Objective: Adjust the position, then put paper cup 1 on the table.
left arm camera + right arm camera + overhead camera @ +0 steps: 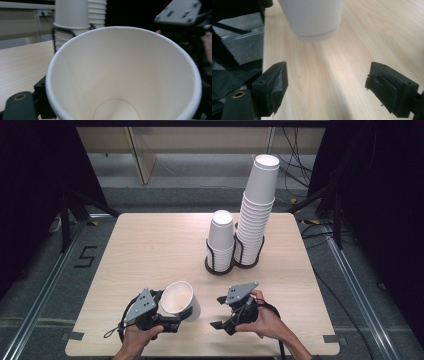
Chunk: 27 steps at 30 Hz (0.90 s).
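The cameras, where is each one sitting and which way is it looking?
High view: above the table, looking forward and down; both forearms, left hand-held gripper, right hand-held gripper.
Left gripper view: on the left hand-held gripper, looking into its paper cup toward the cup stacks.
Right gripper view: on the right hand-held gripper, looking along the table at the cup's bottom.
Shared: all see that cup.

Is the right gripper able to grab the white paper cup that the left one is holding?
Probably yes. The right gripper has its jaws wide open, facing the white paper cup in the left gripper, with just bare wooden table between them.
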Motion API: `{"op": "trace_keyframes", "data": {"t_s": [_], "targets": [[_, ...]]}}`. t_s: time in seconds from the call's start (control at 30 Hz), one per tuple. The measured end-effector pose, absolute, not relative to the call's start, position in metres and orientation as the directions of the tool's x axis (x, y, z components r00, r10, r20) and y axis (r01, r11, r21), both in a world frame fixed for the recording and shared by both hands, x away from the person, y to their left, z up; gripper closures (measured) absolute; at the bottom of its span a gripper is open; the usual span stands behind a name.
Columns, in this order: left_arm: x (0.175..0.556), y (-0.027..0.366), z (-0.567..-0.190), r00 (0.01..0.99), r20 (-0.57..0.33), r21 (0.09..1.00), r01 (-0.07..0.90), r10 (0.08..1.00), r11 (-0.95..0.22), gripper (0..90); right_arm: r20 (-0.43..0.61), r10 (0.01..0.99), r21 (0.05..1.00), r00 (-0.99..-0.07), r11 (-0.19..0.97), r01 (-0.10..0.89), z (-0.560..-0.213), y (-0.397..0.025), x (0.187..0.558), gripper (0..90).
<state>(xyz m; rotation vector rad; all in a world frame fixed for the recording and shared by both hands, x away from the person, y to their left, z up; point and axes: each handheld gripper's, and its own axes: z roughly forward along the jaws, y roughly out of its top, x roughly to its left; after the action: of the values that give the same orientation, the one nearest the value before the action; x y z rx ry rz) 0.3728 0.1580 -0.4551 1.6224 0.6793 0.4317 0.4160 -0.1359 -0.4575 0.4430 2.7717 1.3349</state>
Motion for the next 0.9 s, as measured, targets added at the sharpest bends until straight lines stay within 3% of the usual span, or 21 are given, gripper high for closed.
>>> {"op": "trace_keyframes", "data": {"t_s": [0.13, 0.37, 0.9], "targets": [[0.377, 0.163, -0.458, 0.698, -0.035, 0.977, 0.173, 0.715, -0.121, 12.8, 0.079, 0.309, 0.758, -0.948, 0.598, 0.258, -0.458, -0.144, 0.414, 18.9], [0.383, 0.175, -0.46, 0.615, -0.042, 0.972, 0.207, 0.788, -0.11, 12.8, 0.071, 0.318, 0.744, -0.945, 0.615, 0.263, -0.464, -0.148, 0.408, 20.4], [0.402, 0.19, -0.464, 0.534, -0.041, 0.964, 0.243, 0.845, -0.107, 12.7, 0.056, 0.419, 0.752, -0.906, 0.58, 0.314, -0.461, -0.174, 0.406, 20.6]]}}
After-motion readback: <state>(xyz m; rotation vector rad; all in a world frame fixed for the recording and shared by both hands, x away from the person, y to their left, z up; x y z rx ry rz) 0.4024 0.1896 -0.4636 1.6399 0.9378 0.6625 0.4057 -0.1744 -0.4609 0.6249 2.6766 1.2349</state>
